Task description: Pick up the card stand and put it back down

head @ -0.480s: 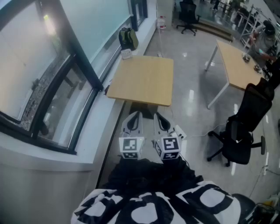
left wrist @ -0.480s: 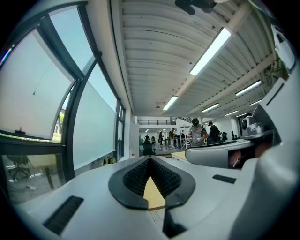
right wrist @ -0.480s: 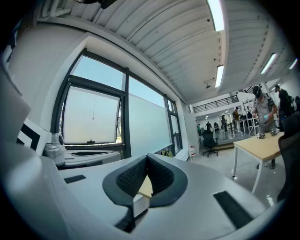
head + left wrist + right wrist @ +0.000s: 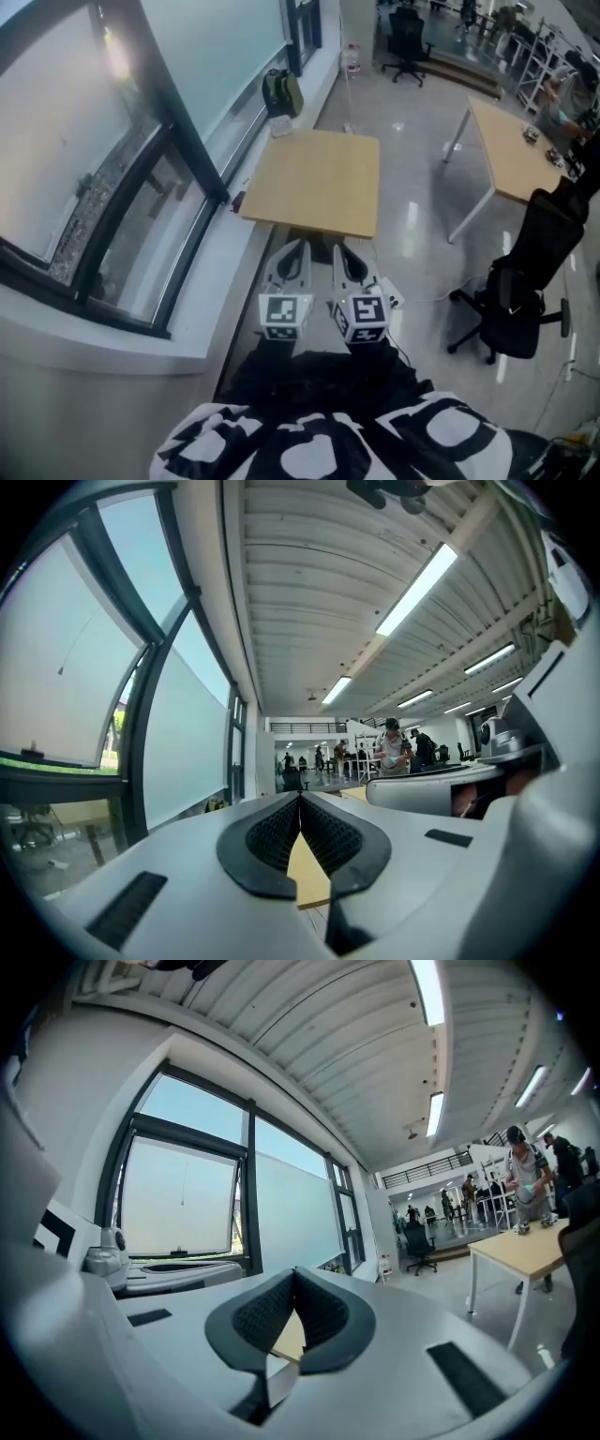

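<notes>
A tall dark-framed window (image 4: 94, 169) fills the left of the head view, with a glossy grey floor (image 4: 412, 225) running off to the right. Against half a second ago, the whole scene sits a little lower and further right in the frame. The square wooden table (image 4: 314, 183) by the sill has slid down toward the grippers, and more of the room's far end shows above it. A second table (image 4: 511, 150) and a black office chair (image 4: 520, 281) stand well apart to the right, both shifted the same way. The person's black-and-white patterned garment (image 4: 328, 441) spans the bottom edge as before.

The two grippers have kept their place in the frame. They are held side by side and level, close to the body, pointing toward the near edge of the table, with their marker cubes (image 4: 284, 316) facing up at the camera. The left gripper (image 4: 298, 247) has its jaws pressed together, and its own view shows the ribbed pads (image 4: 277, 834) meeting at the tip with nothing between them. The right gripper (image 4: 339, 251) is the same: its jaws are closed on themselves and it is empty. In each gripper view only a sliver of tan tabletop shows through the gap below the pads.

A green backpack (image 4: 281, 92) leans on the sill beyond the table. Just beside it, at the table's far left corner, is a small pale object (image 4: 279, 125). It may be the card stand, but it is too small to tell.
</notes>
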### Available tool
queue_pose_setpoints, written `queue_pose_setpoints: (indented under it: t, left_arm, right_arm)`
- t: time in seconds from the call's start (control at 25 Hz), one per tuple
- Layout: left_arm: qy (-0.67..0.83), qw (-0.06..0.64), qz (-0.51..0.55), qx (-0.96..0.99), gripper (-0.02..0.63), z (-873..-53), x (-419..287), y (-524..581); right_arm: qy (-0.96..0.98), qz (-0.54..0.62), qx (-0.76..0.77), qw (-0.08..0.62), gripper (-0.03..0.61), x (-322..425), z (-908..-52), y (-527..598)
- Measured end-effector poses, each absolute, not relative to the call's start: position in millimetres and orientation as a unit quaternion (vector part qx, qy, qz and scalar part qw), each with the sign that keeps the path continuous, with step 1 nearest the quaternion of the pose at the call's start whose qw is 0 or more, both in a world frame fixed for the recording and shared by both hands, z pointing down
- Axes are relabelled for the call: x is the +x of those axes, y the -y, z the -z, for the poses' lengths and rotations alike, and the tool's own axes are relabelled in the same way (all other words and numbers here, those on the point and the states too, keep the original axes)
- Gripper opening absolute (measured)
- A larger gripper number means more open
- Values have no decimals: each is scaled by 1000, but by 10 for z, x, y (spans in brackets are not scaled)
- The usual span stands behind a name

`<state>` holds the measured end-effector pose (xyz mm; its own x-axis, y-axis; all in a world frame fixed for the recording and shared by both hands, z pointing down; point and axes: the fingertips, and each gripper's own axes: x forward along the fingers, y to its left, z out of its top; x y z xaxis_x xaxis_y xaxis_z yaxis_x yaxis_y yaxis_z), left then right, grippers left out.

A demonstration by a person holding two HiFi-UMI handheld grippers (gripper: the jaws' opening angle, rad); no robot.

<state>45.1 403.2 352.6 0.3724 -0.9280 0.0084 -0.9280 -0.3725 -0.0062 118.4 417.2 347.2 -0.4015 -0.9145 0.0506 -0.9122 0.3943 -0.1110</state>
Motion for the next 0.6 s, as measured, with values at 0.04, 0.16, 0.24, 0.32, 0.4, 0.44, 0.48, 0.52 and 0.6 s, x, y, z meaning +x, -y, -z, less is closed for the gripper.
queue_pose_setpoints:
  t: [0.04,0.16,0.24,0.32,0.4,0.44,0.48,0.52,0.6]
  left_arm:
    - [-564,-3,5,-826,11,-3549,353,-4050]
    - [-568,-16,3,-823,9,-3647,163,-4091]
    - [-569,-31,2,-822,11,-3759,72,-4119]
    - [-570,-50,4,-820,11,-3901,-29,-4165]
    - [-572,-69,3,-817,11,-4053,-97,-4205]
    - [-574,-76,3,-815,11,-4118,-123,-4199]
    - [-576,-81,1,-814,11,-4161,-154,-4171]
    - [-578,-83,-1,-812,10,-4177,-193,-4122]
    - [-584,-78,-9,-808,11,-4155,-280,-3965]
  right_arm:
    - [-839,58,-542,9,17,1079,-3481,-4204]
    - [-845,52,-531,14,17,869,-3544,-4254]
    - [-845,57,-532,11,17,802,-3608,-4285]
    - [-842,63,-536,4,17,751,-3719,-4335]
    - [-839,71,-539,-10,17,721,-3872,-4372]
    - [-839,77,-539,-17,17,701,-3942,-4362]
    - [-839,82,-537,-25,17,670,-3986,-4330]
    - [-840,85,-535,-30,17,631,-4000,-4278]
    - [-847,81,-524,-28,18,540,-3983,-4125]
